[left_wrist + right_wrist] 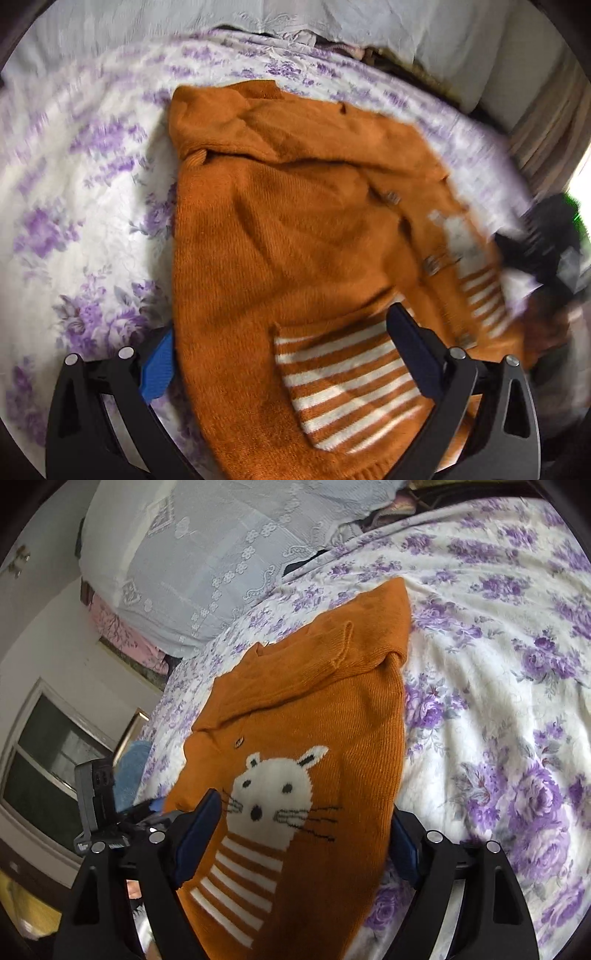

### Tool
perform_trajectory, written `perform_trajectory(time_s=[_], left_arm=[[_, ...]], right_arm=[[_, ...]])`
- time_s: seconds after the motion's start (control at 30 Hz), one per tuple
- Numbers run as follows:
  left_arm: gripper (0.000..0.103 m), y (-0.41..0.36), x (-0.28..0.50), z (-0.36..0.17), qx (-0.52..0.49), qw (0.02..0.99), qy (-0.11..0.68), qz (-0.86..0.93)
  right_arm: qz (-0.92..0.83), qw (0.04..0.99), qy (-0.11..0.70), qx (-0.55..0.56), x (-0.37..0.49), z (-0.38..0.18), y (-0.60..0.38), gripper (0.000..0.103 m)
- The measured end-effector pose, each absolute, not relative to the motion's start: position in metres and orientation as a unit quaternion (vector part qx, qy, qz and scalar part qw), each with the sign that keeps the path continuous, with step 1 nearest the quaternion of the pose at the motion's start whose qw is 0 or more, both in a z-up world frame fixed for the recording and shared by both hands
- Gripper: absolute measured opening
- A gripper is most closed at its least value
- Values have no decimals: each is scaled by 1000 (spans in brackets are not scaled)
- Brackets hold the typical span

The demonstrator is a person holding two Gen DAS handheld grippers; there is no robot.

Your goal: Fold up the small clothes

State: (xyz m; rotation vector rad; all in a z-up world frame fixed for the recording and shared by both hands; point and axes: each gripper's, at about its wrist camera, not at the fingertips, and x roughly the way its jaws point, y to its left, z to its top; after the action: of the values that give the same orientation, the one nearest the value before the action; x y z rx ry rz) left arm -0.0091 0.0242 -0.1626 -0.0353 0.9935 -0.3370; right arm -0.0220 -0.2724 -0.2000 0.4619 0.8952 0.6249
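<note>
A small orange knit cardigan (280, 236) with buttons, white stripes and a white mouse face (275, 786) lies on a bed, its hood at the far end. My left gripper (284, 350) is open, its jaws wide on either side of the striped hem; one blue finger pad (159, 369) rests at the cardigan's left edge. My right gripper (306, 834) is open too, jaws straddling the mouse panel. The right gripper also shows as a dark blurred shape (546, 243) at the right in the left wrist view. The left gripper (96, 812) shows at the left in the right wrist view.
The bed cover (74, 184) is white with purple flowers. White lace pillows (207, 554) lie at the head of the bed. A window (48, 768) and a wall stand to the left in the right wrist view. A blue cloth (131, 771) sits beside the bed.
</note>
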Motion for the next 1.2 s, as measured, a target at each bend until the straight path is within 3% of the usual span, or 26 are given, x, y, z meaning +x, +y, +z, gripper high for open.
perform_trajectory(time_s=[0.1, 1.2], left_arm=[[98, 9, -18, -164, 39, 878, 459, -132], [98, 21, -53, -166, 25, 878, 459, -129]], right_arm=[[289, 836, 418, 205, -28, -199, -270, 83], [255, 865, 417, 111, -79, -196, -259, 89]])
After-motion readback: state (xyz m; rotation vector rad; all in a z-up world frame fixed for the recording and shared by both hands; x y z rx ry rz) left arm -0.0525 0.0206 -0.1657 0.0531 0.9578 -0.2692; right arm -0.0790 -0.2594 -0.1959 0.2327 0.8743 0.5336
